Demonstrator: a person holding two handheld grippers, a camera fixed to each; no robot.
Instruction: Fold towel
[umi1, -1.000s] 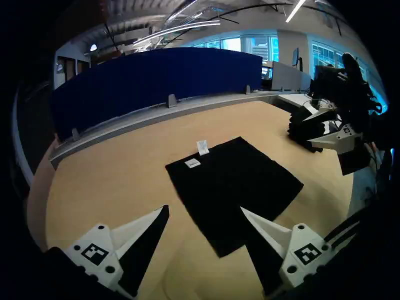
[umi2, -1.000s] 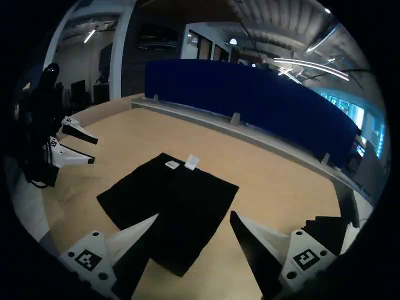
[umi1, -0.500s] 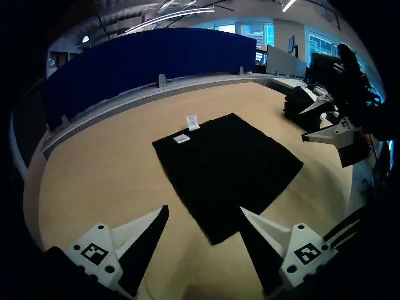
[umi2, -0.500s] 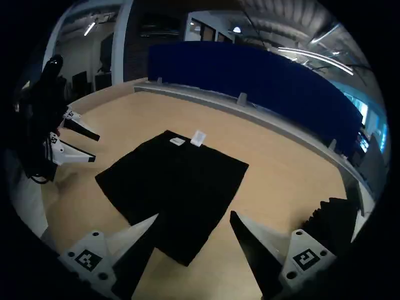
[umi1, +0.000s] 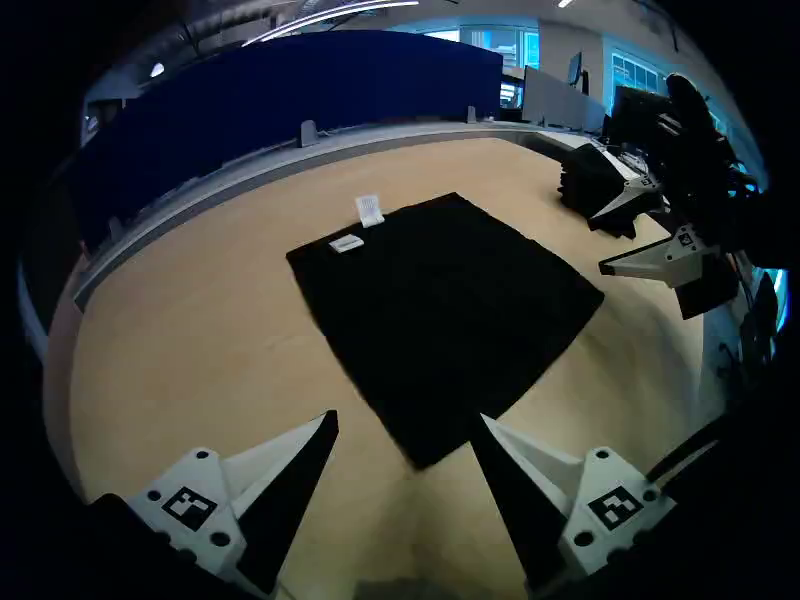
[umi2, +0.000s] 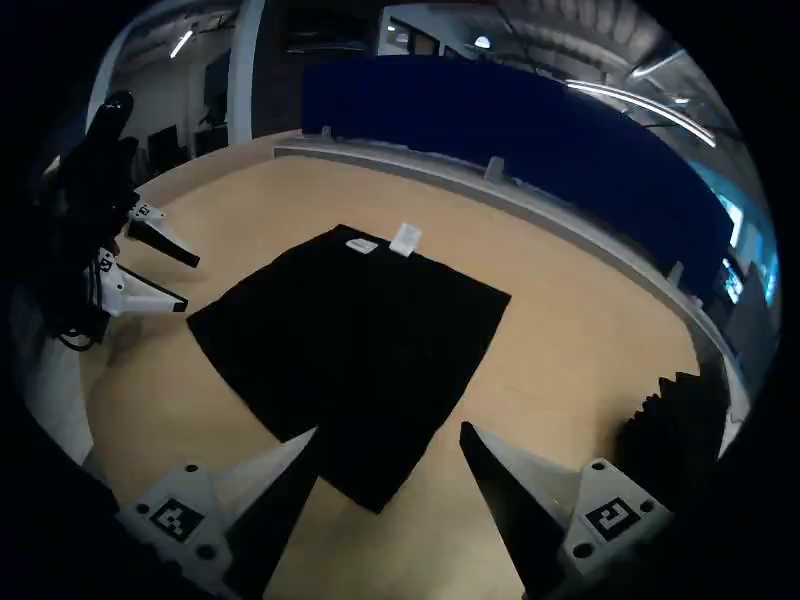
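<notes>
While my left fingers (umi1: 270, 460) and right fingers (umi2: 255, 475) hang wide open, holding nothing, the black towel (umi1: 440, 300) lies flat on the surface (umi1: 180, 330) ahead. If I pinch beside its corner, the fold could go crooked. The white tags (umi1: 360, 225) are too small to tell; maybe labels.

Spread flat and unfolded near the middle of the light wooden table (umi1: 200, 330), a black towel (umi1: 440, 310), roughly rectangular and turned diagonal to the table's near edge, with two small white tags (umi1: 369, 209) at its far corner.
</notes>
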